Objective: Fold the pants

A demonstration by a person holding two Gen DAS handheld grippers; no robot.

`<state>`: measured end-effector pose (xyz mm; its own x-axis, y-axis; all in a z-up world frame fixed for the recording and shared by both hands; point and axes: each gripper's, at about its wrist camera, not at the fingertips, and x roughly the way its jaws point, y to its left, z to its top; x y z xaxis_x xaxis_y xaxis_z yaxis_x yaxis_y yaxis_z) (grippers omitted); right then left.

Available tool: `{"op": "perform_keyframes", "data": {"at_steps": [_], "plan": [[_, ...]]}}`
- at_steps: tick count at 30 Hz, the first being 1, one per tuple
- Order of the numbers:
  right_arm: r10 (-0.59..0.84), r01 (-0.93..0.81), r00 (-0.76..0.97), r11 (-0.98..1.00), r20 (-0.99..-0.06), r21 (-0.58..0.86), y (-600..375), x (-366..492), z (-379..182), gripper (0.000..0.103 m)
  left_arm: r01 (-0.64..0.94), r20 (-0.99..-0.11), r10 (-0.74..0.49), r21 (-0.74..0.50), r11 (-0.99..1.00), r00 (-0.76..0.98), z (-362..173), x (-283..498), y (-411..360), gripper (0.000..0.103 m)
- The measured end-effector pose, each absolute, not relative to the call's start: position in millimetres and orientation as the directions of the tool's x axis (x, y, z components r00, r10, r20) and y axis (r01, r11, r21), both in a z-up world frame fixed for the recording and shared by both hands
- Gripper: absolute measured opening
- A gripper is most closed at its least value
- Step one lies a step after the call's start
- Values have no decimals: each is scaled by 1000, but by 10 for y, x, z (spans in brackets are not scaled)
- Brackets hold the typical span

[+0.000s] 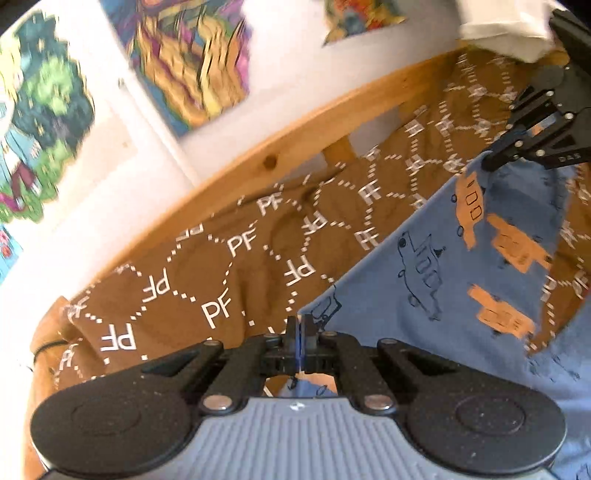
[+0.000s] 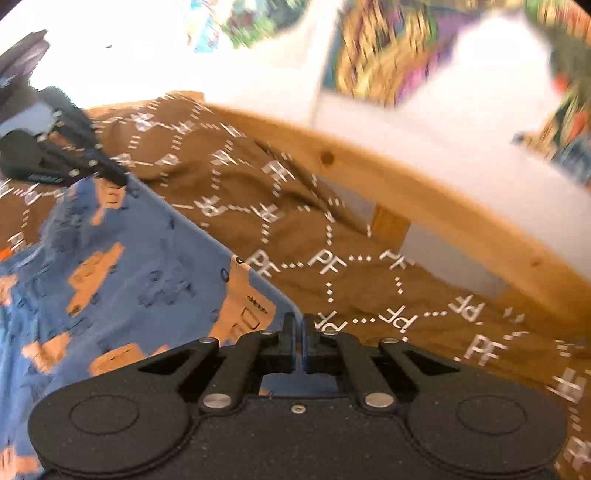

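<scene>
The pants (image 1: 443,266) are blue with orange and outlined truck prints. They hang stretched between my two grippers above a brown bedspread (image 1: 192,266). My left gripper (image 1: 300,325) is shut on one corner of the pants' edge. My right gripper (image 1: 491,160) shows at the upper right, shut on the other corner. In the right wrist view my right gripper (image 2: 300,325) is shut on the pants (image 2: 122,280), and my left gripper (image 2: 118,179) pinches the far corner at the upper left.
The brown bedspread (image 2: 388,288) with white "PF" lettering covers the bed. A wooden bed rail (image 1: 295,125) runs behind it, also in the right wrist view (image 2: 424,184). A white wall with colourful posters (image 1: 192,55) stands beyond. A white cloth (image 1: 506,26) lies at the top right.
</scene>
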<state>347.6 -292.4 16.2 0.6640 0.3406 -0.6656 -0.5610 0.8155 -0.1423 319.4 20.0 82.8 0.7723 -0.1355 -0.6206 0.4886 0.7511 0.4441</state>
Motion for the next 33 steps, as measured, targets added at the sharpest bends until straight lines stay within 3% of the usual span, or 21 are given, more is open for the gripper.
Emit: {"op": "perform_keyframes", "data": {"at_steps": [6, 14, 26, 29, 33], "plan": [[304, -513, 757, 825, -578, -237, -2799, 2323, 291, 0, 540, -580, -211, 480, 691, 787, 748, 2517, 280, 0], [263, -506, 752, 818, -604, -273, -2463, 1315, 89, 0, 559, -568, -220, 534, 635, 793, 374, 1823, 348, 0], [261, -571, 673, 778, -692, -263, -2207, 842, -327, 0, 431, -506, -145, 511, 744, 850, -158, 1178, 389, 0], [248, -547, 672, 801, -698, -242, -2249, 826, -297, 0, 474, -487, -190, 566, 675, 852, -162, 1067, 332, 0], [249, -544, 676, 804, -694, -242, -2258, 730, -185, 0, 524, -516, -233, 540, 658, 824, -111, 1057, 399, 0]]}}
